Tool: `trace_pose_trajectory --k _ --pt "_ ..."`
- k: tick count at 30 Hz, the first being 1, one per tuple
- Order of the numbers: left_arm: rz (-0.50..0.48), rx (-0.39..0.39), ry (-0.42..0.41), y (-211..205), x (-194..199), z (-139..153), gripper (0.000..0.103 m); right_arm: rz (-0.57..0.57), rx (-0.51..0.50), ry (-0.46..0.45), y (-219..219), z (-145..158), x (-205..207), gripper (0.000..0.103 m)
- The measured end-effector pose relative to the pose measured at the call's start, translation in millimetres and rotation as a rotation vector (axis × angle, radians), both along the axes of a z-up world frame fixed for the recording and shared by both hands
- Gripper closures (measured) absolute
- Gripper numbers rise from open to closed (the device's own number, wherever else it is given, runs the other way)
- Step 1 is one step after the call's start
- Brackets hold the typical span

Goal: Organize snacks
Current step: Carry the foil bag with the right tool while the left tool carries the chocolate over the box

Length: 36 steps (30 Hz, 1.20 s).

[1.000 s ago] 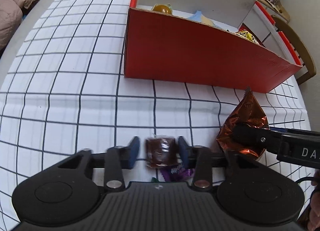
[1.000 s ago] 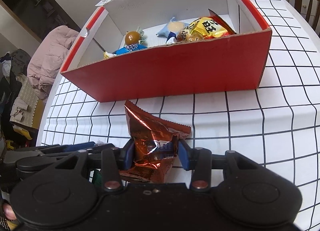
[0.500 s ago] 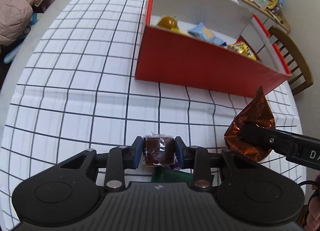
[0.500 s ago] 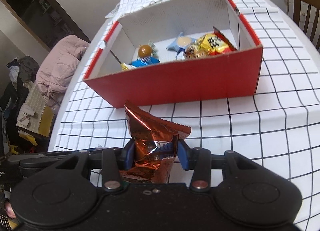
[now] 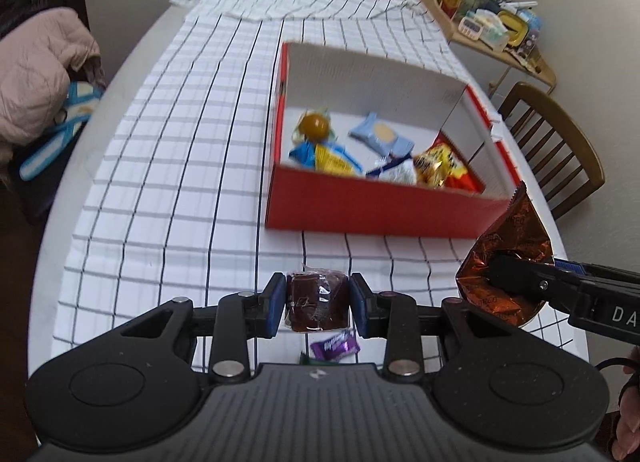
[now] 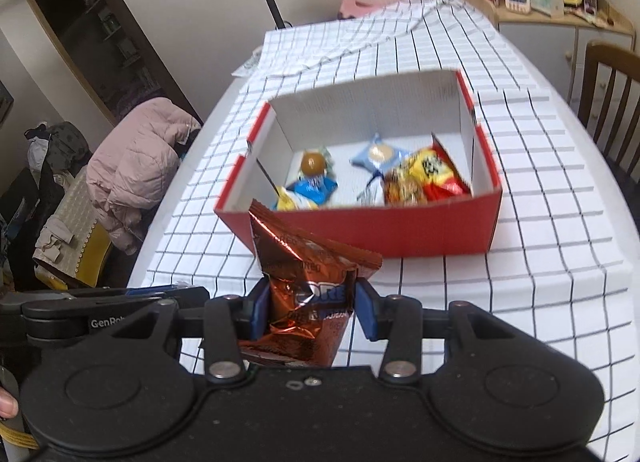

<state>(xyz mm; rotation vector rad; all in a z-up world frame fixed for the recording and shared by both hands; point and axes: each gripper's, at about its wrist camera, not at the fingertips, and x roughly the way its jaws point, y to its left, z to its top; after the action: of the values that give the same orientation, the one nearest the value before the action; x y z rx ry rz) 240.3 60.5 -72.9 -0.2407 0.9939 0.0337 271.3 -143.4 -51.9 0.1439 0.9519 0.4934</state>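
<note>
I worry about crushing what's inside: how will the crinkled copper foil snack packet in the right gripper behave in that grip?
The crinkled copper foil snack packet probably gives easily: it is creased and pinched between the right gripper pads. It is likely light, since its free top stands up unsupported. The glossy foil may be slippery, so it could slide if the grip loosens.

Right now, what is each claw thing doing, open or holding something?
Left gripper: shut on the small brown wrapped snack.
Right gripper: shut on the copper foil packet.
</note>
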Motion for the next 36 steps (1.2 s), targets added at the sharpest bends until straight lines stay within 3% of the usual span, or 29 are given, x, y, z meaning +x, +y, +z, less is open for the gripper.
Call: trace_pose_trajectory --k 15,22,36 --pt "-0.028 0.051 -0.096 -12 59 54 0.069 -0.021 -0.02 -0.128 -3 49 63 0.06" --pt "-0.009 0.054 -0.065 -13 103 45 0.069 -0.037 -0.035 -0.12 -2 38 104 0.06" --pt "-0.005 0.072 0.025 -23 170 -1 0.069 -0.026 -0.064 -0.03 7 -14 175 0.06"
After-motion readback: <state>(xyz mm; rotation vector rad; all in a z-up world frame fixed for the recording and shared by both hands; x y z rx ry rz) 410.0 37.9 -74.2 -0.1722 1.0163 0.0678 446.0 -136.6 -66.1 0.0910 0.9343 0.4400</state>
